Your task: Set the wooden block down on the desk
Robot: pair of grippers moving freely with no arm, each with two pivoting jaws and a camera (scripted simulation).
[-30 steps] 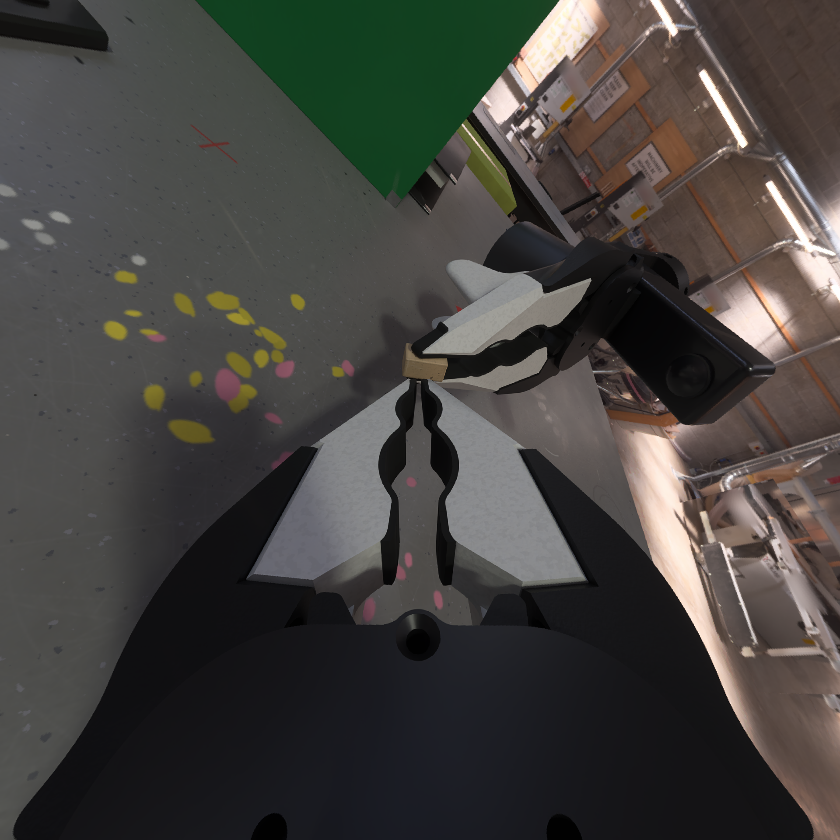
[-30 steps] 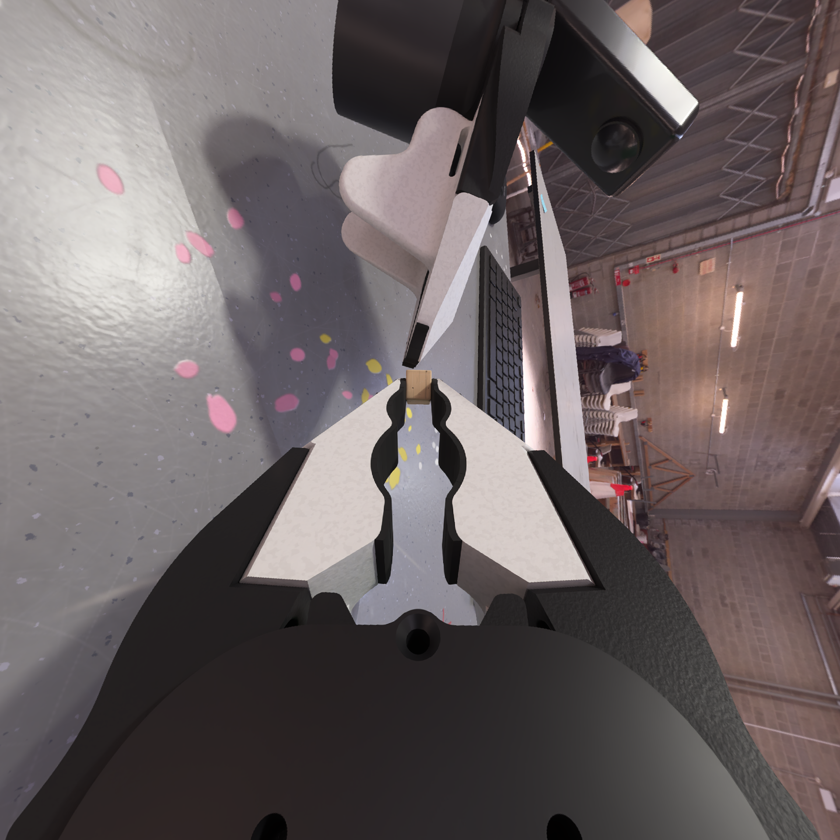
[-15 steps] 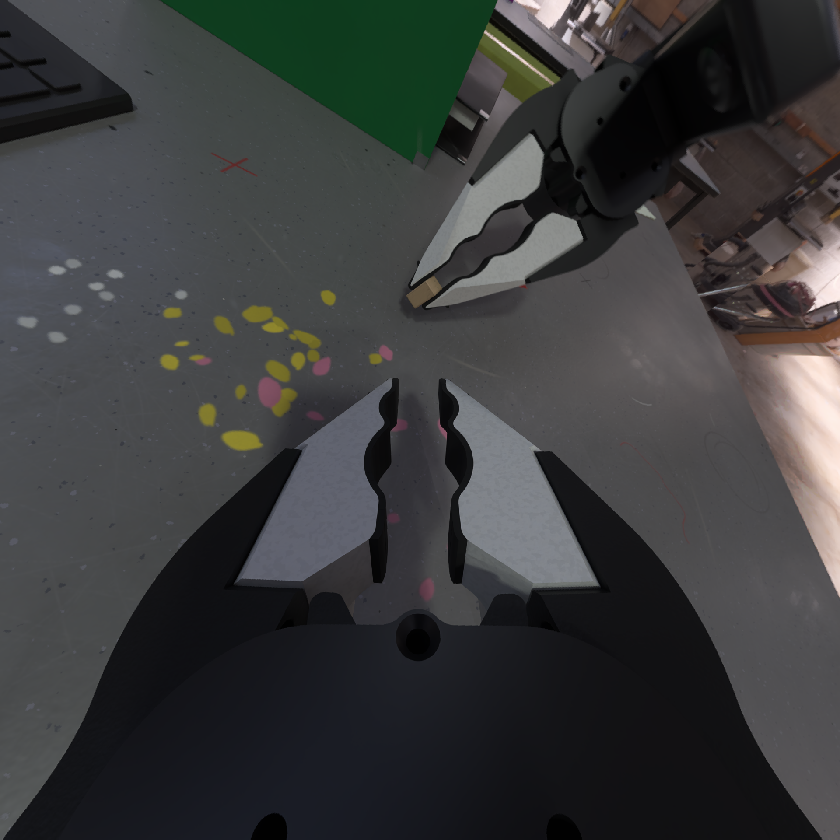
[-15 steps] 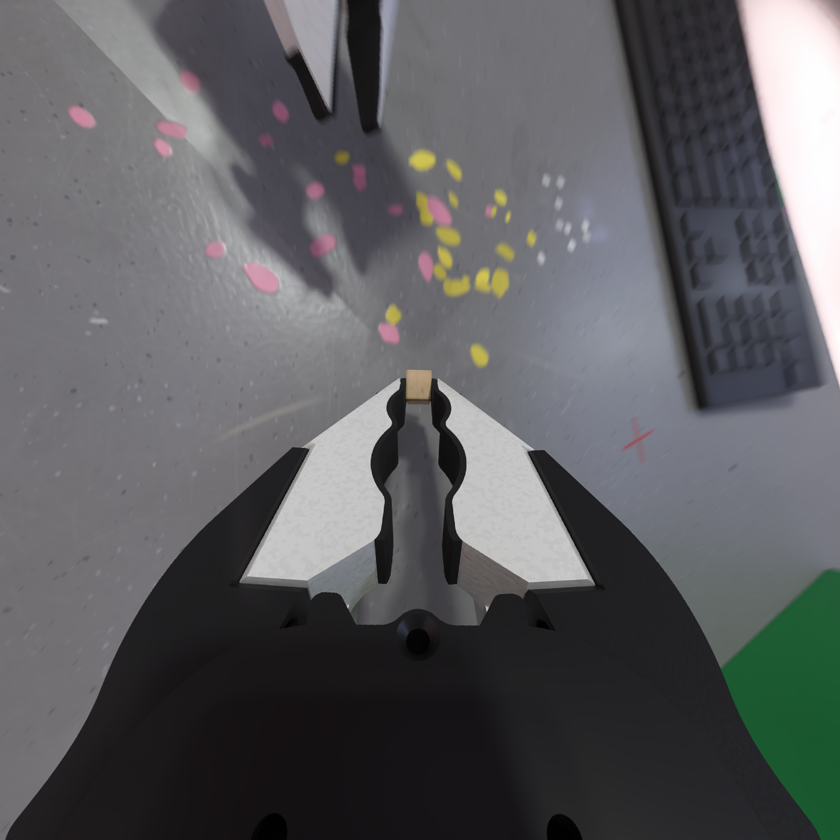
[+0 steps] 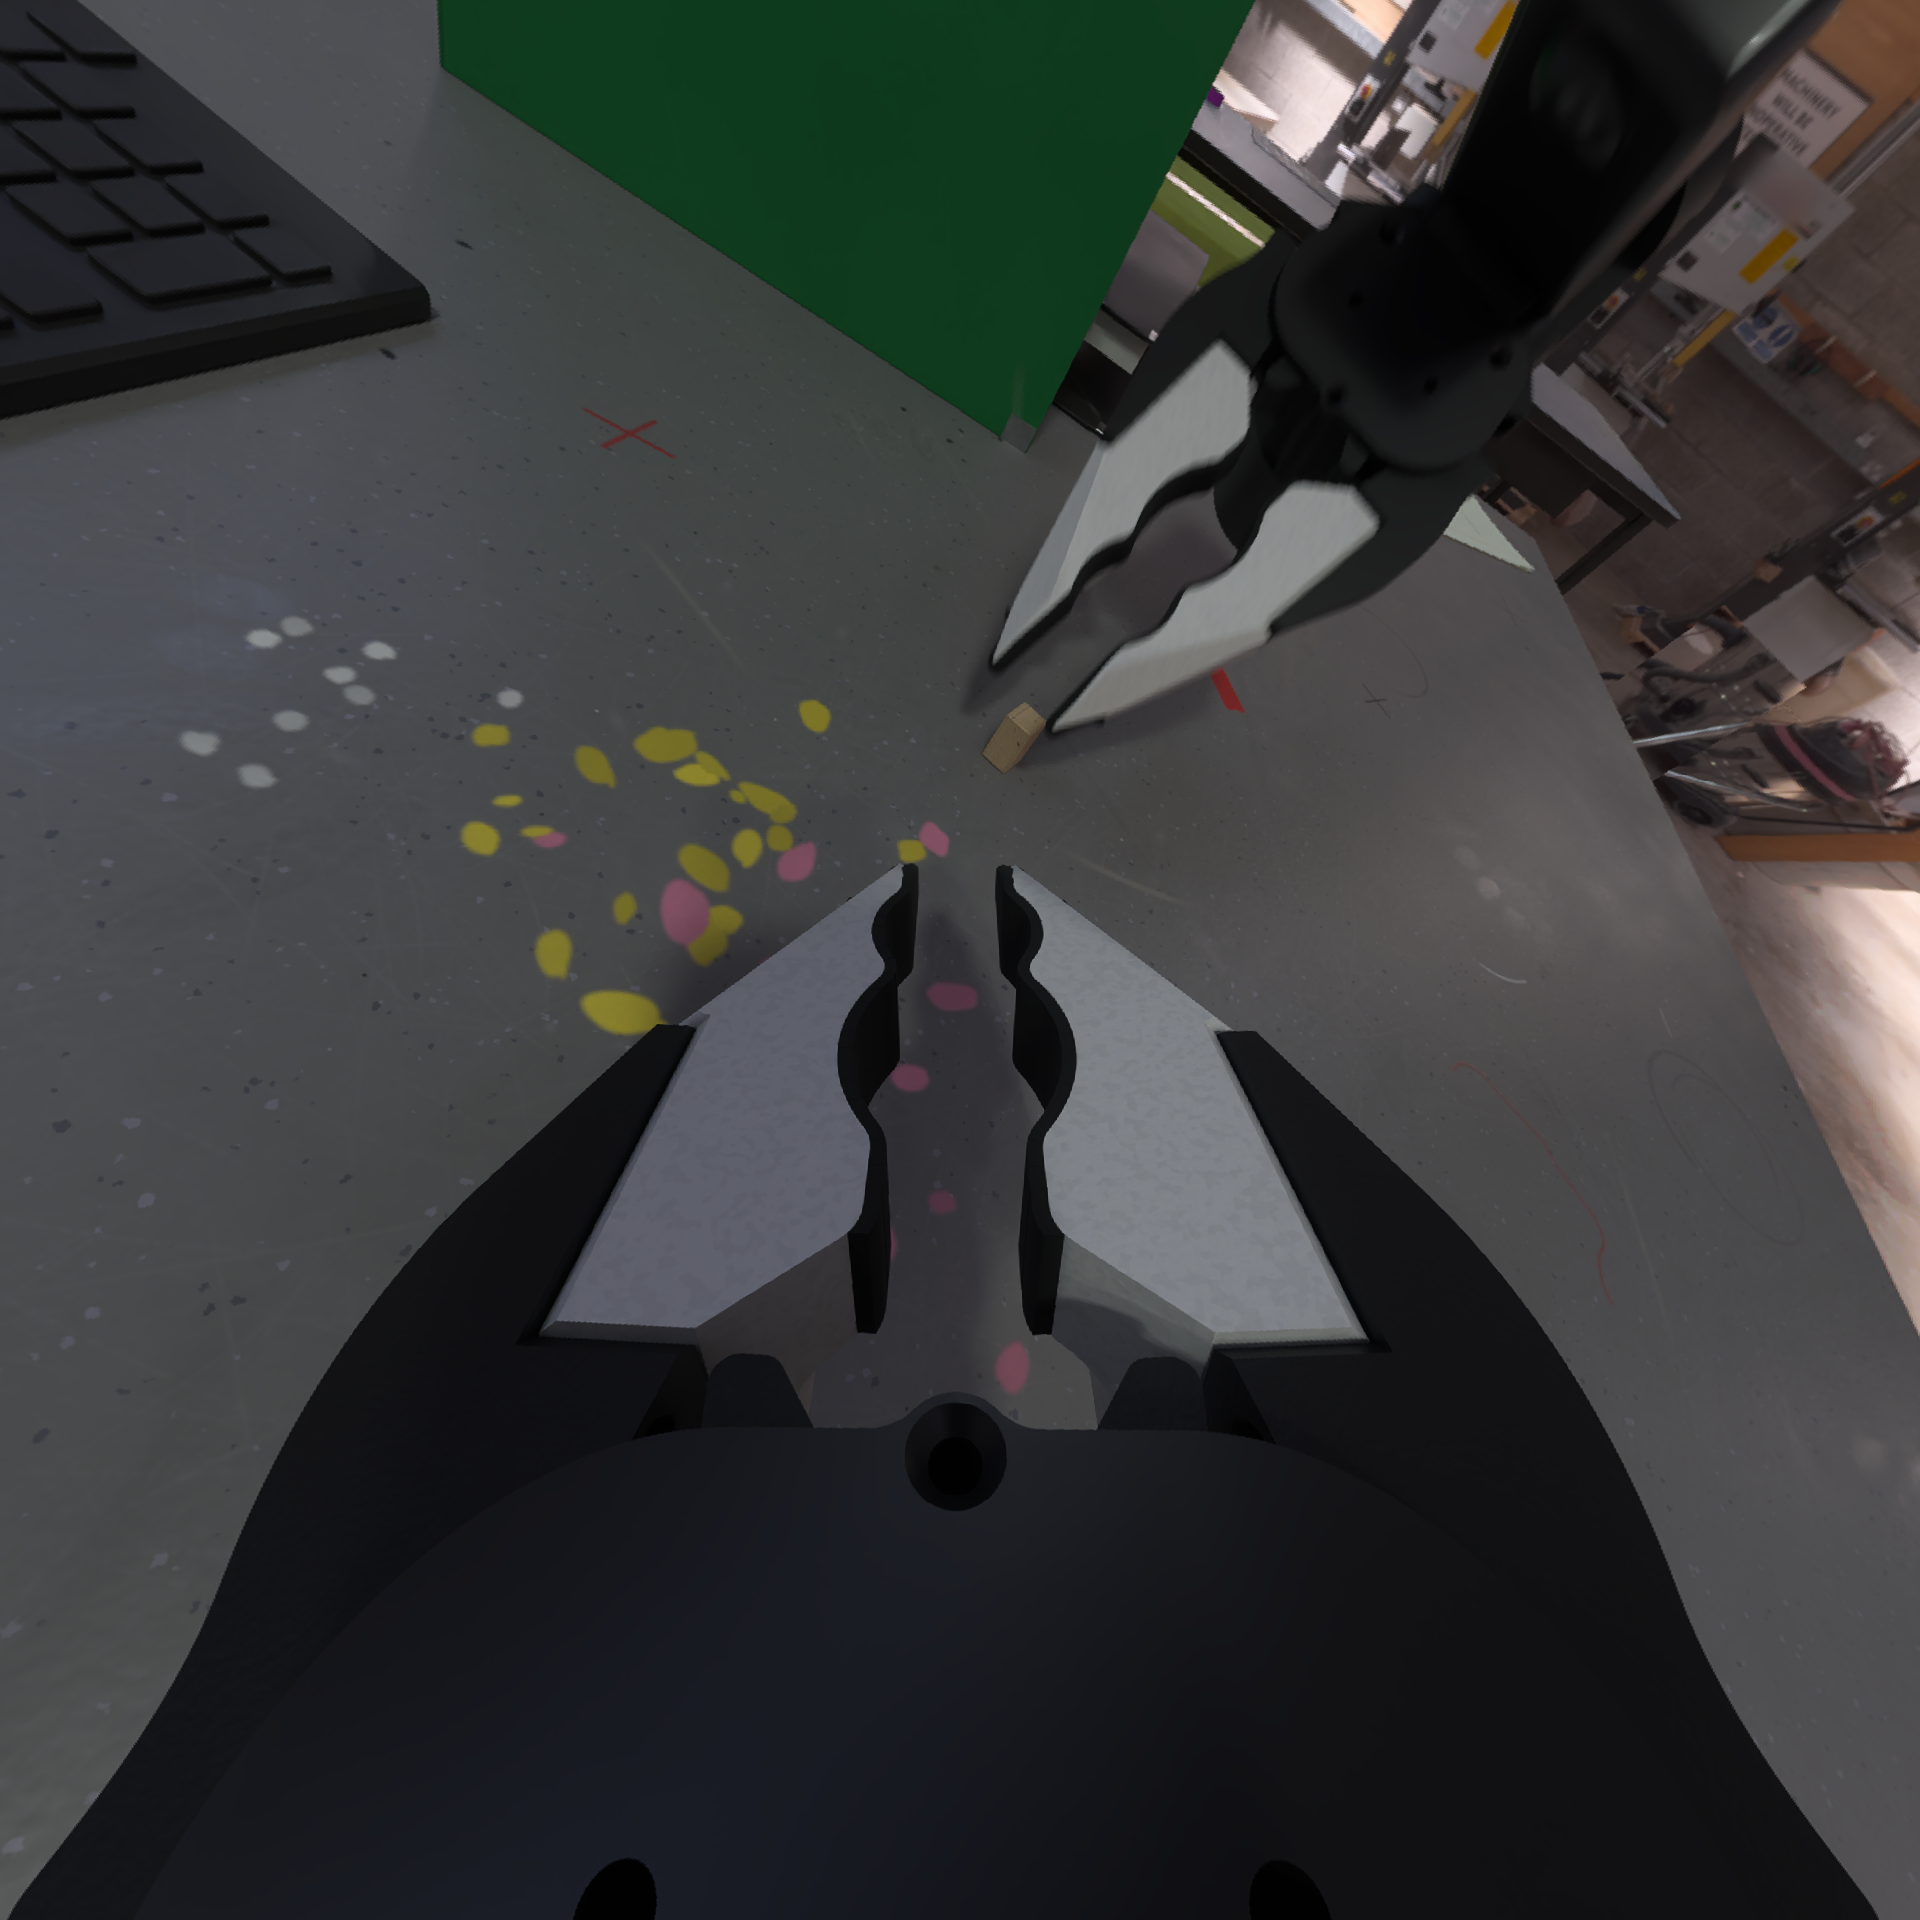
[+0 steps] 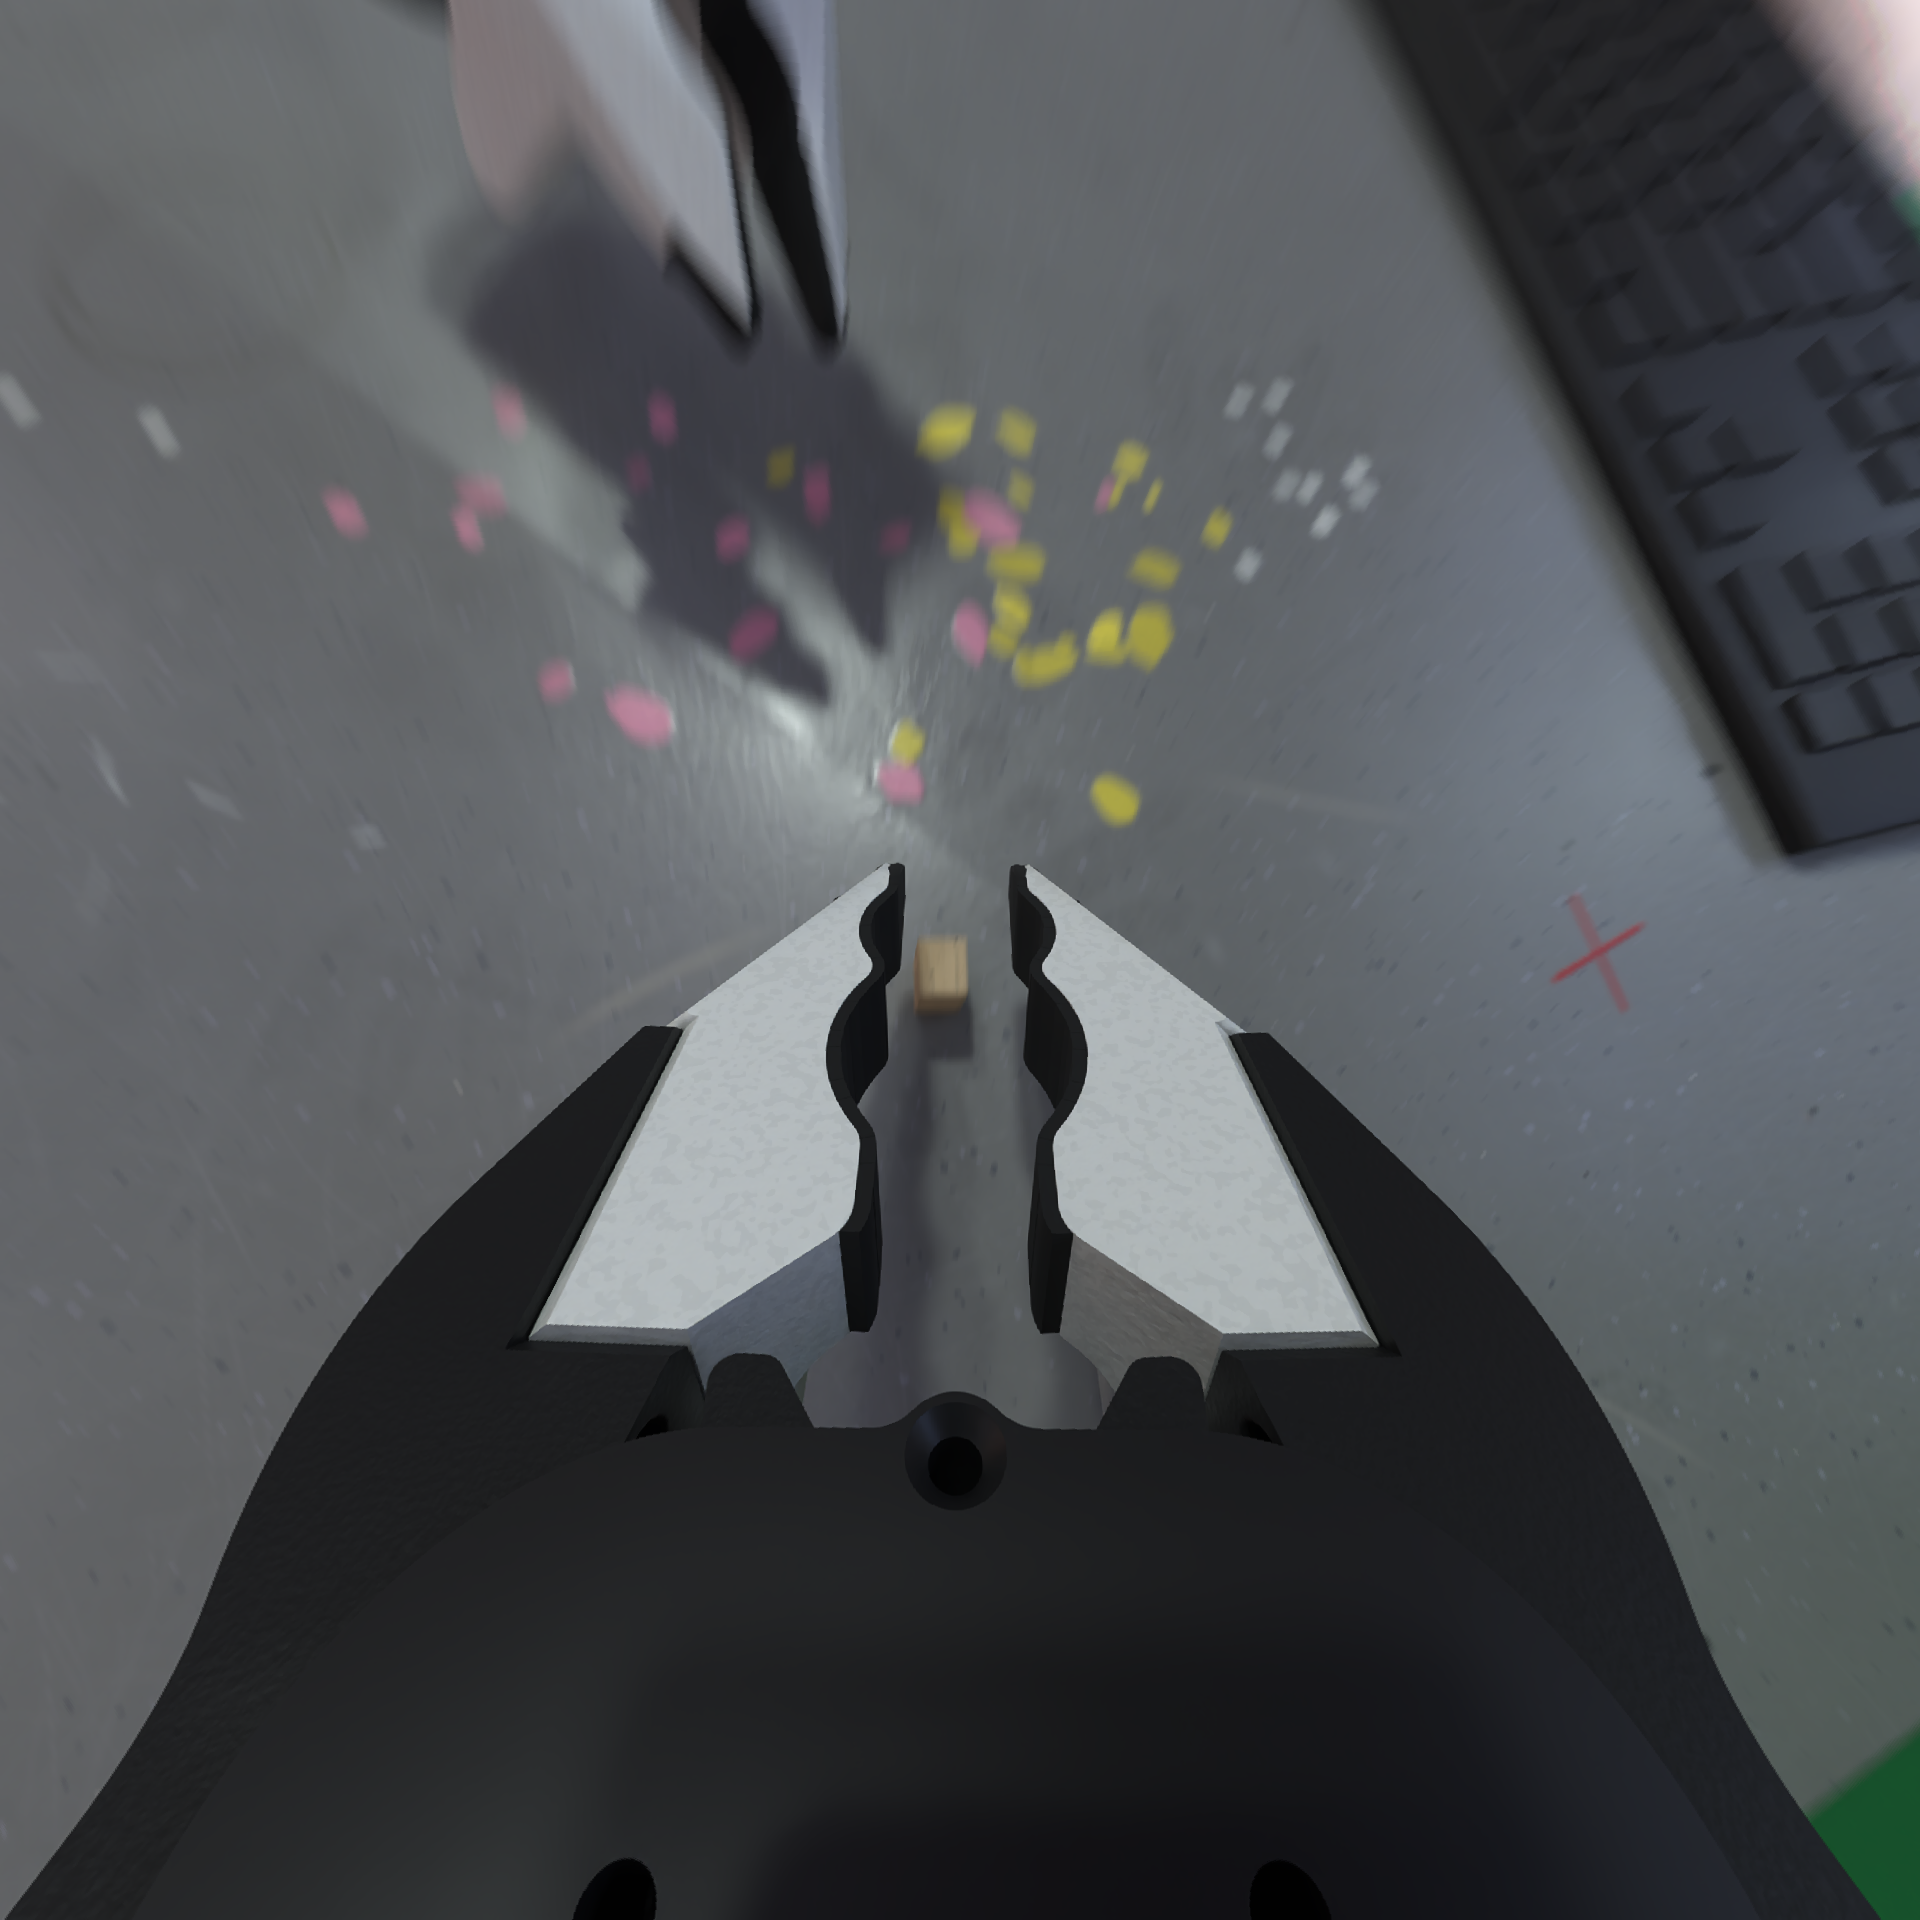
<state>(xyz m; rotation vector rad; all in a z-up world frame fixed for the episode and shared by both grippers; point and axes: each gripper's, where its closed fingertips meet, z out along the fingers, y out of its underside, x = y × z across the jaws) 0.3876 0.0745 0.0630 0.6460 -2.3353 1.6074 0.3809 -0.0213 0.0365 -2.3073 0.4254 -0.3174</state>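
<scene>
The small wooden block (image 5: 1014,737) lies on the grey desk (image 5: 312,1039), free of both grippers. In the right wrist view the block (image 6: 941,974) shows on the desk below, between my right gripper's open fingers. My right gripper (image 6: 956,883) is open and empty above it; in the left wrist view this gripper (image 5: 1023,691) stands just over the block, fingers apart. My left gripper (image 5: 954,878) is open and empty, a short way in front of the block. It also shows at the top of the right wrist view (image 6: 788,322).
A black keyboard (image 5: 135,218) lies at the far left, also in the right wrist view (image 6: 1714,416). A green box (image 5: 831,177) stands behind the block. Yellow, pink and white spots (image 5: 675,821) and a red cross (image 5: 630,433) mark the desk. The desk's edge (image 5: 1704,935) runs at the right.
My right gripper lowered the block to the desk, opened and let it go, then rose a little. My left gripper opened and drew back from the block.
</scene>
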